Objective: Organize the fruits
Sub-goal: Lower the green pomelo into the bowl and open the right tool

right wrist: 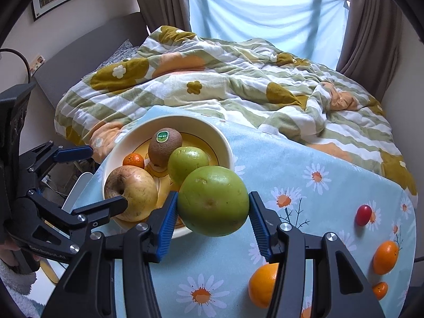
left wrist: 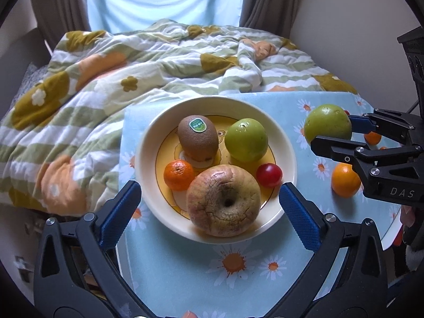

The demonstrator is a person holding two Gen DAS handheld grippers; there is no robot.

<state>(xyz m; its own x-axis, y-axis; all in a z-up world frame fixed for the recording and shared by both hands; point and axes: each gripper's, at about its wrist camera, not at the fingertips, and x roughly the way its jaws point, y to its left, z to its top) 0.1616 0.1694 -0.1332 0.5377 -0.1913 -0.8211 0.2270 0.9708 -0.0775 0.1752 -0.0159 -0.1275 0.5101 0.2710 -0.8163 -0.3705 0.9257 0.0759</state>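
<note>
Rumpled floral quilt (left wrist: 111, 79) on the bed behind; in front of it a pale blue daisy-print cloth (left wrist: 185, 265) over the tabletop. White bowl (left wrist: 148, 175) with yellow centre sits on the cloth, holding a wrinkled apple (left wrist: 223, 200) at the near rim, a green fruit (left wrist: 246, 140), a stickered kiwi (left wrist: 197, 137), a small mandarin (left wrist: 178, 175) and a red cherry tomato (left wrist: 269, 175). Left gripper (left wrist: 210, 209) hovers at the near edge of the bowl, blue pads spread wide to either side of the apple, touching nothing. Right gripper (right wrist: 212, 220) has its blue pads pressed on both flanks of a second green fruit (right wrist: 213, 200), carried clear of the cloth just beside the bowl's right rim; same fruit shows in the left view at (left wrist: 328, 123). Loose on the cloth to the right, well apart from the bowl: an orange (right wrist: 261, 285) partly behind the right finger, a smaller orange (right wrist: 385, 257), a tiny mandarin (right wrist: 380, 290), another red cherry tomato (right wrist: 363, 214)
</note>
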